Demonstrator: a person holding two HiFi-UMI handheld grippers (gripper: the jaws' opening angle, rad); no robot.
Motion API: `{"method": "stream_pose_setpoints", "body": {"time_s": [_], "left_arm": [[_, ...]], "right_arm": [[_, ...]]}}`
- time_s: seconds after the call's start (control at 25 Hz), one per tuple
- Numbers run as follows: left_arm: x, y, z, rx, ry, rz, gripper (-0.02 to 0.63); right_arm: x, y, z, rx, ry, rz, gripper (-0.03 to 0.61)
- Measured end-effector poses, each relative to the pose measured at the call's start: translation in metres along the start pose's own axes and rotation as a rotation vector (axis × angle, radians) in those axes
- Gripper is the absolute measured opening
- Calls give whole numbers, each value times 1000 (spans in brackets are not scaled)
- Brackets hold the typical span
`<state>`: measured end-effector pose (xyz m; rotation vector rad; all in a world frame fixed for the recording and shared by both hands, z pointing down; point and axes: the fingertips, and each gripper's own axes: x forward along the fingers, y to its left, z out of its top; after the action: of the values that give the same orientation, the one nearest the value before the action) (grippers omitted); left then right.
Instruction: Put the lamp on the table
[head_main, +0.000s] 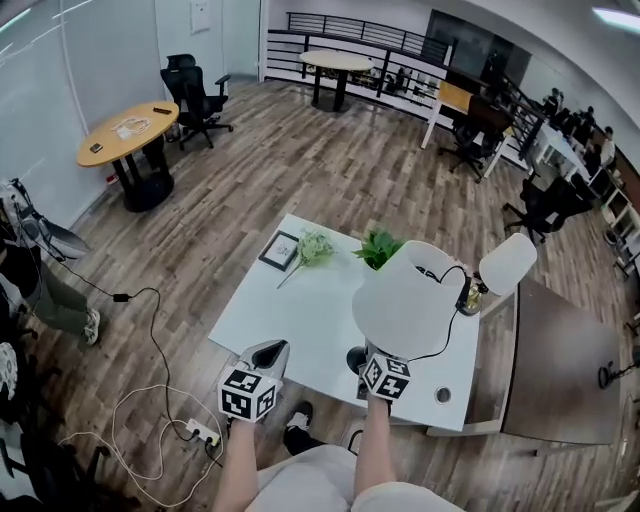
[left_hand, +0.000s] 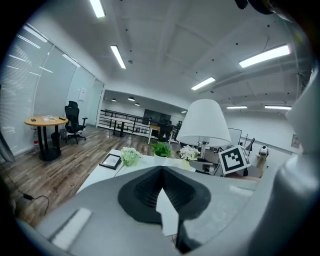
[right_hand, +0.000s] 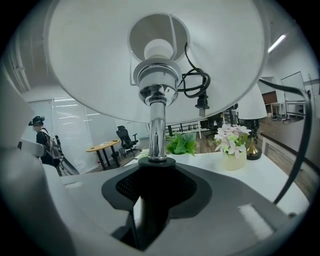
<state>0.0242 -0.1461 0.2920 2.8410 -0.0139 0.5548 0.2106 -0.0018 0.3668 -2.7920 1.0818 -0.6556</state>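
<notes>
The right gripper (head_main: 362, 366) was clamped on the dark base of the lamp (head_main: 410, 300). Its chrome stem (right_hand: 156, 132) rose upright just ahead of the jaws, and the lamp was over the near right part of the white table (head_main: 300, 320). The left gripper (head_main: 268, 352), with jaws together and empty, was to its left, apart from the lamp. The shade and jaws covered the base, so I could not tell if it touched the top.
</notes>
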Motion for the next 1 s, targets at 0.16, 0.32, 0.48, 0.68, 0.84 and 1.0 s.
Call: {"method": "stream_pose_setpoints", "body": {"time_s": [0.16,0.32,0.48,0.68,0.84,1.0], "left_arm": [[32,21,25,45,20,-35,0],[63,33,43,89,37,-75,0],[91,32,50,98,47,-122,0],[128,2,39,127,104,-240,0],[149,-24,30,152,134,-343,0],[158,-50,21,173,167,-449,0]], "right_arm": [[39,1,19,10,-19,-28,152],[67,-7,29,72,-37,-57,152],[77,-22,28,90,-32,-91,152],[67,-46,14,97,-19,-169,152],[53,-52,-8,150,-27,-225,152],[37,-58,-24,172,-28,-289,151]]}}
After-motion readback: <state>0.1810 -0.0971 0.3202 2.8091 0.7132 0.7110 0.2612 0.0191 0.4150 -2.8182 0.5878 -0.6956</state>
